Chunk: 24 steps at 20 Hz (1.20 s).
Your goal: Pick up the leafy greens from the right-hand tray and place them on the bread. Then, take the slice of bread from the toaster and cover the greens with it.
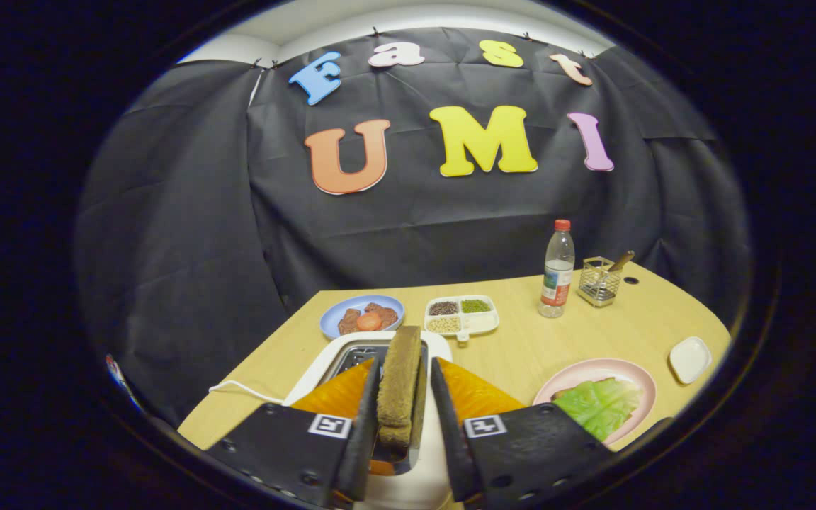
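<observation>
Bread slice (399, 379) stands upright on edge in the toaster (408, 482) slot, right between my gripper (401, 418) fingers. Left finger (362, 425) looks to be touching the slice's face; on the right side there's a gap w/ the toaster slot showing btwn the slice and the right finger (450, 425), so I read the jaws as partly open and not clamped on anything yet. Top of the slice pokes up above the fingertips. Toaster is white, its cord (238, 388) trailing off left across the table (535, 340). Greens (598, 405) already lie on the pink plate (596, 370) to the right of the fingers, covering what's under them; a brown edge peeks out at the leaf's left side, prob the bottom bread but can't tell for sure. Beyond the toaster: blue plate (351, 308) w/ meat pieces and a tomato slice (368, 321), then just right of it a divided white tray (482, 322) w/ seeds/grains in its compartments. Further right, a water bottle (557, 269) upright, a wire holder (598, 282) w/ a wooden-handled utensil beside it, and a small white dish (689, 358) near the table's right edge, well apart from the pink plate.
</observation>
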Each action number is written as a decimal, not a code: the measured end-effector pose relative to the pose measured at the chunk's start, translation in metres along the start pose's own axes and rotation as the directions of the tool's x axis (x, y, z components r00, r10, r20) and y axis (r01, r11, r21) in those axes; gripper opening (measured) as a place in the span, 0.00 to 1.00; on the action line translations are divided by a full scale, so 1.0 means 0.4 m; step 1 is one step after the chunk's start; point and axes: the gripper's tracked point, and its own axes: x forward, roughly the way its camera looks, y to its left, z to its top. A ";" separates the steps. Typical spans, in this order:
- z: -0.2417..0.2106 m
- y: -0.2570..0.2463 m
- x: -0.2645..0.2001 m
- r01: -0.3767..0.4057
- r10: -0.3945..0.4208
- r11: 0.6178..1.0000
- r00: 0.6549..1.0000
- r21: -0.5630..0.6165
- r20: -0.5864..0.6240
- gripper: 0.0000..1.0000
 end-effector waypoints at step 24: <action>0.304 -0.424 -0.360 -0.070 0.035 0.991 0.957 0.113 0.289 0.09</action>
